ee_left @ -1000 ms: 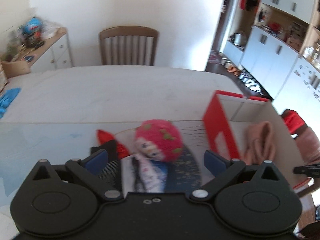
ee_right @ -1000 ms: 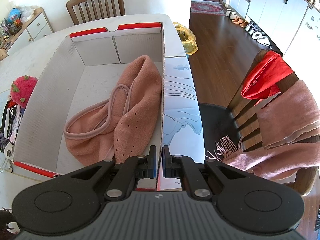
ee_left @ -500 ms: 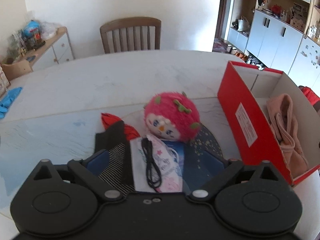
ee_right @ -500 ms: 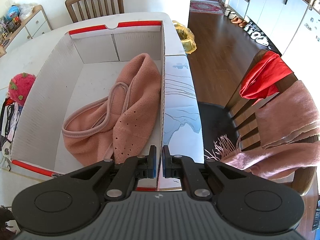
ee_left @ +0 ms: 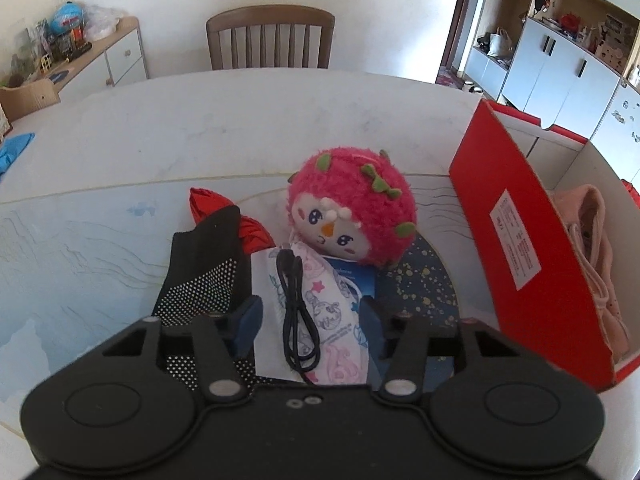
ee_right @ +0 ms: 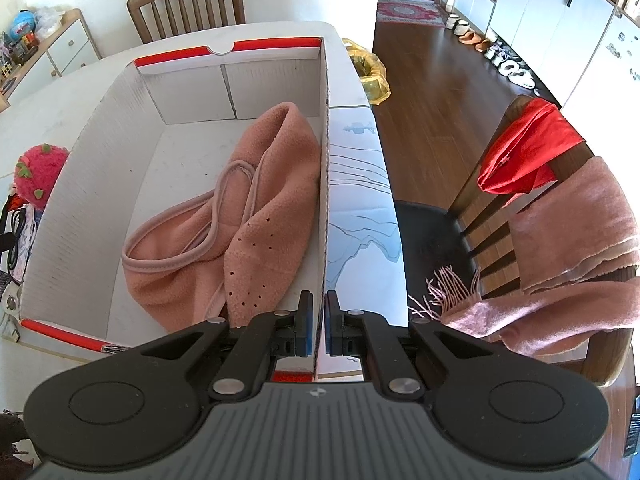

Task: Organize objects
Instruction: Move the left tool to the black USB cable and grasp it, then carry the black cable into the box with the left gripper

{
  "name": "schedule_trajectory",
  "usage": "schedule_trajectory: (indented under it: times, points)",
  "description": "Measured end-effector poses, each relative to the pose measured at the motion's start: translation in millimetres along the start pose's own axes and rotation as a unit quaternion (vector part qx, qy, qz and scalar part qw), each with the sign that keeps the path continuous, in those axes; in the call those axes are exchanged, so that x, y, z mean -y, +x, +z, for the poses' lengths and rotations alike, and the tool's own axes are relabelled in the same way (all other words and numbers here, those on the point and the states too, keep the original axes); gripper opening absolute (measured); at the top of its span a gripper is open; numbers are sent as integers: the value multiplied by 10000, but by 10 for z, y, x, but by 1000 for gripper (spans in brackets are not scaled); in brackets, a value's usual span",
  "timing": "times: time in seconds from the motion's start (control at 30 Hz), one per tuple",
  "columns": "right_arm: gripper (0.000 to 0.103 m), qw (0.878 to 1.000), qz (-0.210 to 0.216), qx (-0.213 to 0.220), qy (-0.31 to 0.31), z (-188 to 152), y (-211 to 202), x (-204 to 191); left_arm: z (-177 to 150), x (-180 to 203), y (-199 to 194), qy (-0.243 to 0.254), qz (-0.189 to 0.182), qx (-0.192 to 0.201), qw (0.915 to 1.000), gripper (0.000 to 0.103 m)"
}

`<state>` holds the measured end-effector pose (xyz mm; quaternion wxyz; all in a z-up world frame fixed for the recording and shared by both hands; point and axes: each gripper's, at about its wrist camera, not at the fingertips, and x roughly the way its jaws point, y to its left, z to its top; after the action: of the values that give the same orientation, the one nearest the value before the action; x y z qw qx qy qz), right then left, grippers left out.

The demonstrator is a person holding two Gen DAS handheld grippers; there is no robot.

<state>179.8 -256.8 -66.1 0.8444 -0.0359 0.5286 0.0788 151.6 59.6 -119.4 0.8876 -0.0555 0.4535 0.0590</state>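
The left claw has just been closing around the flat printed packet with a black cable on the desk; pinch both layers squarely. The right claw, clamped on the red cardboard box wall, should steady it.

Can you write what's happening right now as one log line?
left gripper: closing around mask packet | right gripper: shut on box wall | hat in box

Across the bottom of both wrist views, each tool shows a matte black housing with two round discs and angled link arms pinned with silver screws. The left tool carries blue pads on its fingers. The right tool has blue-edged pads too, a ribbed grey body and a small white logo at lower centre.
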Motion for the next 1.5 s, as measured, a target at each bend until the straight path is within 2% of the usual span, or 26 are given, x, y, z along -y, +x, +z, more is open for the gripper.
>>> schedule_trajectory:
  times: [0.17,0.4,0.5,0.57,0.77,1.0,1.23,1.5]
  points:
    - [5,10000,-5,-10,8,-3,6,3,4,1,125,-1,24,-98,9999,43]
    - [5,10000,-1,-18,13,-7,11,10,26,-81,244,-311,-71,-182,9993,38]
    - [5,10000,2,-21,22,-11,14,16,33,-158,272,-615,-220,-229,9976,26]
    - [5,10000,-1,-17,28,-10,15,16,34,-182,280,-678,-194,-220,9973,12]
    - [5,10000,1,-14,32,-16,23,14,44,-160,258,-618,-141,-198,9978,9]
    - [5,10000,16,-3,46,-9,27,12,69,-112,64,-564,-296,-123,9979,8]
    - [5,10000,45,18,63,6,30,9,141,-14,-322,-489,-707,66,9963,7]
    - [5,10000,50,57,-17,-1,30,-2,323,243,-689,-310,-1456,250,9885,7]
